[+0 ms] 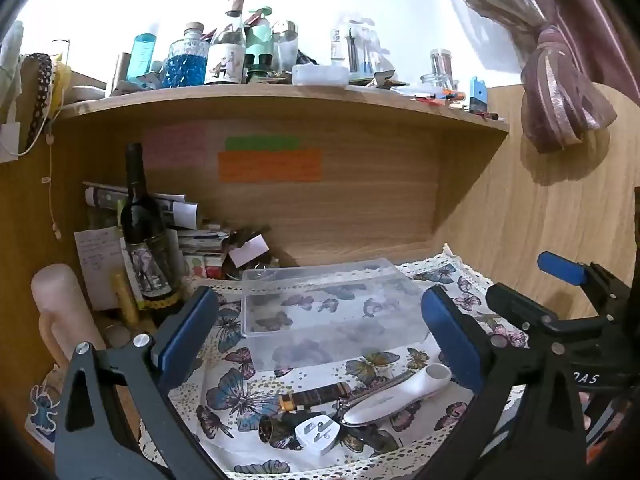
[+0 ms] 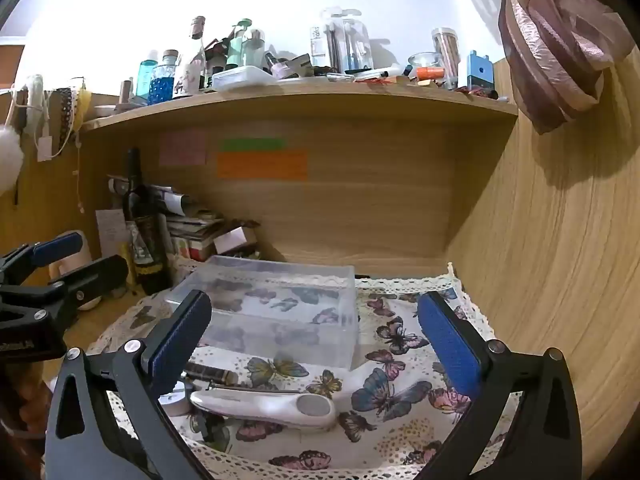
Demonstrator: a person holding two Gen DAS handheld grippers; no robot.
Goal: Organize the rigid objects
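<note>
A clear plastic box (image 1: 328, 304) stands empty on the butterfly cloth (image 1: 240, 392); it also shows in the right wrist view (image 2: 280, 308). In front of it lie a white handheld device (image 1: 400, 396) (image 2: 268, 406), a striped-handle knife (image 1: 316, 394) (image 2: 212, 374), a white plug adapter (image 1: 318, 436) and a small brass piece (image 1: 270, 429). My left gripper (image 1: 320, 340) is open above these items. My right gripper (image 2: 316, 332) is open above the white device, holding nothing. Each gripper shows at the edge of the other's view.
A dark wine bottle (image 1: 142, 224), stacked papers (image 1: 188, 224) and a pink candle (image 1: 60, 312) crowd the back left corner. The shelf (image 1: 280, 100) above holds bottles and jars. A wooden side panel (image 2: 560, 260) closes the right.
</note>
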